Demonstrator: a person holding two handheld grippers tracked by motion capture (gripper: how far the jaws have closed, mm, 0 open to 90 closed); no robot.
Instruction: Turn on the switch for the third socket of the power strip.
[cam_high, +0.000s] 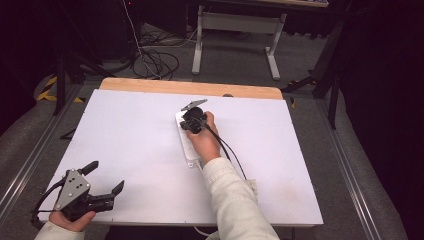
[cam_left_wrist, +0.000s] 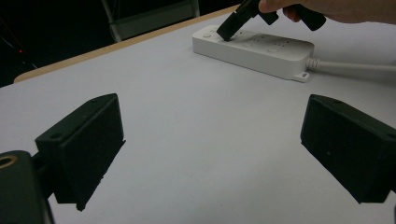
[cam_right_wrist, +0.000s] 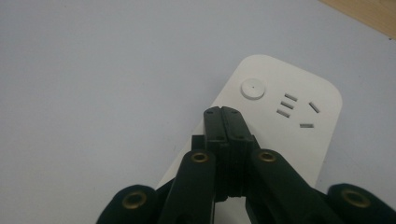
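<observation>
A white board covers the wooden table (cam_high: 150, 85) — grey floor, cables and dark room beyond. The power strip (cam_right_wrist: 289, 121) lies mid-table; right gripper (cam_right_wrist: 223, 112), jaws together, over it; left gripper (cam_high: 105, 177) gapes wide, near-left.

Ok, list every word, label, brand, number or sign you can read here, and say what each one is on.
None can be read.
The white power strip shows a round button and socket slots, no print.
The white table and the claws carry no lettering.
</observation>
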